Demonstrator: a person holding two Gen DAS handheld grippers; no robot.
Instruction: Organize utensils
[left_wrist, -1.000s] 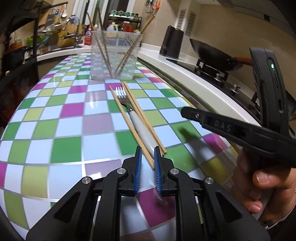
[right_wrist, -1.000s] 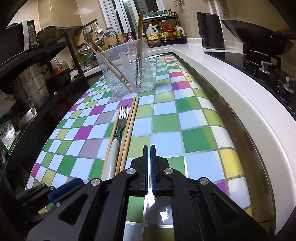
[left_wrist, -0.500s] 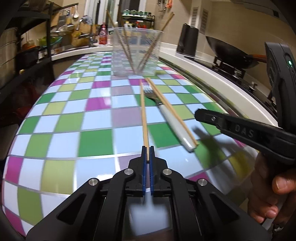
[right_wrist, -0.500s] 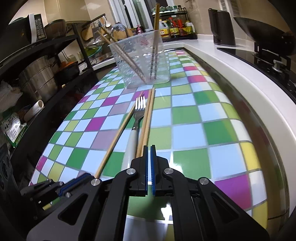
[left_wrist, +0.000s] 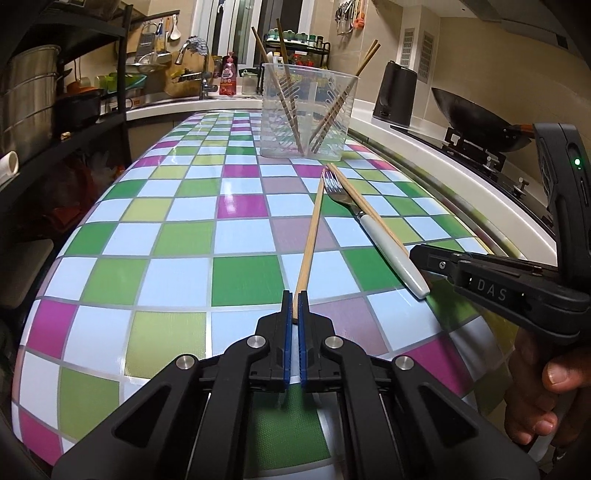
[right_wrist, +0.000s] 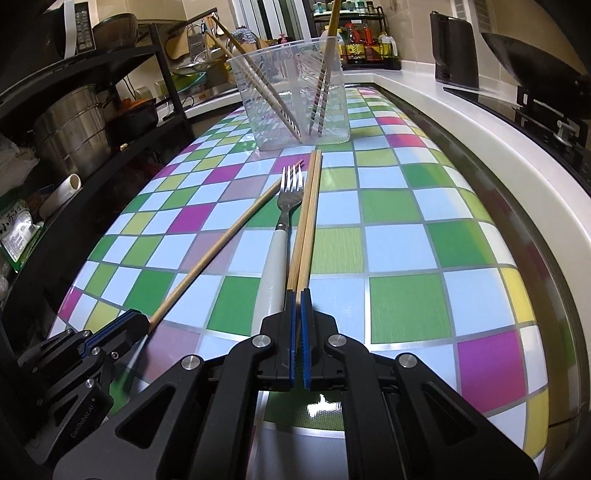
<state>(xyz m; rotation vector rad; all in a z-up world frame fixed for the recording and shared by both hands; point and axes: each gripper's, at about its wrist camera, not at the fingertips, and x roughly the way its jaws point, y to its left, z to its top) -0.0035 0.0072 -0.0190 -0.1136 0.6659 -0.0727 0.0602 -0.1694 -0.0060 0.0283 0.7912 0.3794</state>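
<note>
My left gripper (left_wrist: 294, 295) is shut on the near end of a single wooden chopstick (left_wrist: 309, 243), whose far tip rests by the fork's tines; it also shows in the right wrist view (right_wrist: 221, 240). My right gripper (right_wrist: 297, 293) is shut on the near ends of a pair of chopsticks (right_wrist: 308, 218) lying on the checkered table. A white-handled fork (right_wrist: 282, 240) lies between the single chopstick and the pair, also in the left wrist view (left_wrist: 373, 225). A clear plastic cup (left_wrist: 308, 114) with several chopsticks stands behind them.
The table (left_wrist: 155, 236) has a coloured checkered cover. A white counter (right_wrist: 480, 122) with a stove, wok (left_wrist: 476, 114) and black kettle (left_wrist: 395, 92) runs along the right. Dark shelves with steel pots (right_wrist: 70, 133) stand left.
My left gripper closed on the single chopstick and swung its near end left, away from the fork. My right gripper moved forward and now clamps the chopstick pair's near ends.
</note>
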